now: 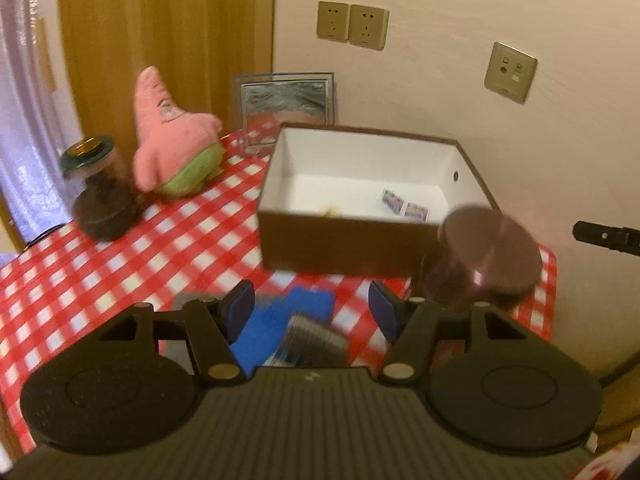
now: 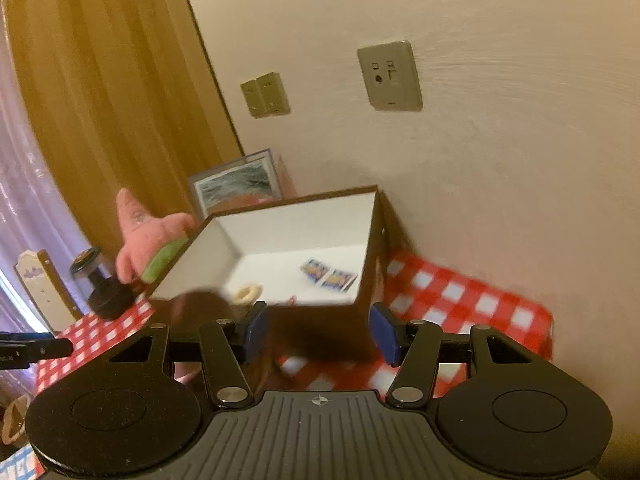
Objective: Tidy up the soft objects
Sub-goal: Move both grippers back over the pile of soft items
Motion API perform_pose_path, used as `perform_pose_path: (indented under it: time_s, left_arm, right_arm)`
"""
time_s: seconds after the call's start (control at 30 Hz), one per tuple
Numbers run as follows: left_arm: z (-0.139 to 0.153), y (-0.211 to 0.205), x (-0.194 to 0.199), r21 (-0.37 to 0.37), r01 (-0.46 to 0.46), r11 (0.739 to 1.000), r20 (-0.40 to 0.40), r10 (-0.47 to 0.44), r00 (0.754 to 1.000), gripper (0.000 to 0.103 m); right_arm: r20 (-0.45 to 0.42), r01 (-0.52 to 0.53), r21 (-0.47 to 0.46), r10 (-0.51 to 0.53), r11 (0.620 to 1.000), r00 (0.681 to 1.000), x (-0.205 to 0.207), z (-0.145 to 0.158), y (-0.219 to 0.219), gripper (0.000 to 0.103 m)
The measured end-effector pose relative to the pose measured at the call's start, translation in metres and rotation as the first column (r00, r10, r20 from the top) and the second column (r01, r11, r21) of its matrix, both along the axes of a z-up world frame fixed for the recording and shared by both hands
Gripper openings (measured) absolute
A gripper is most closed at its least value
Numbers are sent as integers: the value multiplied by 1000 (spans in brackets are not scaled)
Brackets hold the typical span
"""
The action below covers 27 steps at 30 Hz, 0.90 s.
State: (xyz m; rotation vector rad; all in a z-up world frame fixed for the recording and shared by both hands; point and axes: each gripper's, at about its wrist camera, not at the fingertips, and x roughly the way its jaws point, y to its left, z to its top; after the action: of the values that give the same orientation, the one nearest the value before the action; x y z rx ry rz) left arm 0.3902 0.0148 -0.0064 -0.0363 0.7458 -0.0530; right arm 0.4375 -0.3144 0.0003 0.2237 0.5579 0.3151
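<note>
Counting one pink plush (image 1: 172, 140), one box (image 1: 340, 240), two cards (image 1: 404, 206).

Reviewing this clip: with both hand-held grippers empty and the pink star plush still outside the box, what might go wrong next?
1. The dark glass jar with a lid stands right beside the pink star plush toy; reaching for the plush might topple it.
2. The purple round tin sits against the brown cardboard box, near the left hand-held gripper; a sweep may knock it.
</note>
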Motion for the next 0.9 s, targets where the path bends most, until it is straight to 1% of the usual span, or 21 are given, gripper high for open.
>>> perform_pose_path:
  time_s: [0.2, 0.27, 0.43, 0.6, 0.7, 0.9]
  left_arm:
    - [0, 26, -68, 2, 9, 1000, 11, -9, 1000, 61]
    - [-1, 33, -87, -8, 13, 1000, 7, -12, 1000, 61]
    - [-6, 47, -130, -32, -28, 999, 1, 28, 1000, 61]
    - [-20, 45, -157, -31, -59, 998, -15, 58, 998, 60]
    - [-32, 42, -165, -31, -70, 997, -32, 69, 997, 59]
    - [-57, 43, -173, 9, -150, 989, -57, 150, 987, 54]
  right_arm:
    - [-9, -24, 3, 24, 1000, 1000, -78, -2, 33, 56]
    - [-24, -45, 11, 45, 999, 999, -97, -5, 47, 56]
    - [-72, -113, 30, 115, 993, 991, -129, -19, 78, 56]
    - [-140, -204, 34, 206, 978, 968, -146, -37, 107, 56]
    - [-155, -258, 38, 261, 965, 953, -146, -47, 117, 56]
    - [-176, -375, 23, 373, 927, 911, -136, -69, 136, 56]
